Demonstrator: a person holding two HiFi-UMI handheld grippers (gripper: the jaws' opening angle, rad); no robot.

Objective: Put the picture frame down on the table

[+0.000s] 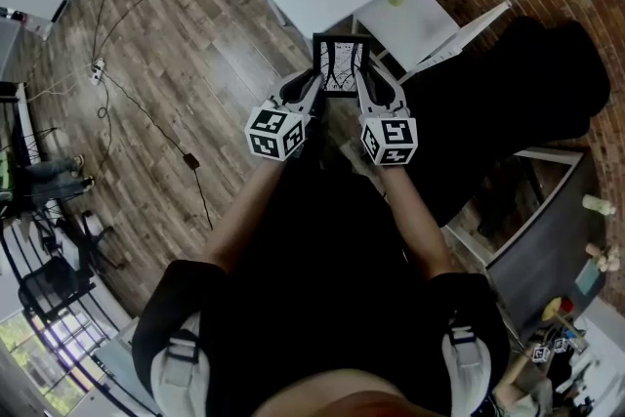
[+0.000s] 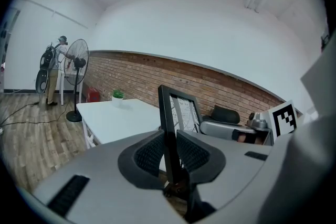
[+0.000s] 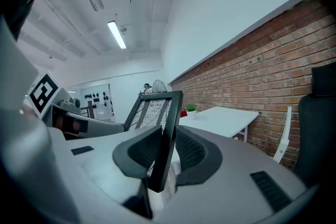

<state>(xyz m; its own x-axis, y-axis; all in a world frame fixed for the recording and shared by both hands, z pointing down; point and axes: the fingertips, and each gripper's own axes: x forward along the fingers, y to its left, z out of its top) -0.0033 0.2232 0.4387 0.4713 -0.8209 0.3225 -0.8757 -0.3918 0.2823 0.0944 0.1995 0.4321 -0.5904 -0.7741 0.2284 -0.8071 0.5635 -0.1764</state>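
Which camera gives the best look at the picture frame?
The head view: the whole picture frame shows face-on, held between the left gripper and right gripper. The left gripper view sees mostly its dark edge clamped in the jaws; the right gripper view shows it slanted, lower part hidden.

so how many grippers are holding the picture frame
2: the left gripper clamps the left edge of the picture frame, the right gripper its right edge. No others in view.

One picture frame [image 1: 341,65], two hand-held grippers [image 1: 316,81] [image 1: 361,81]
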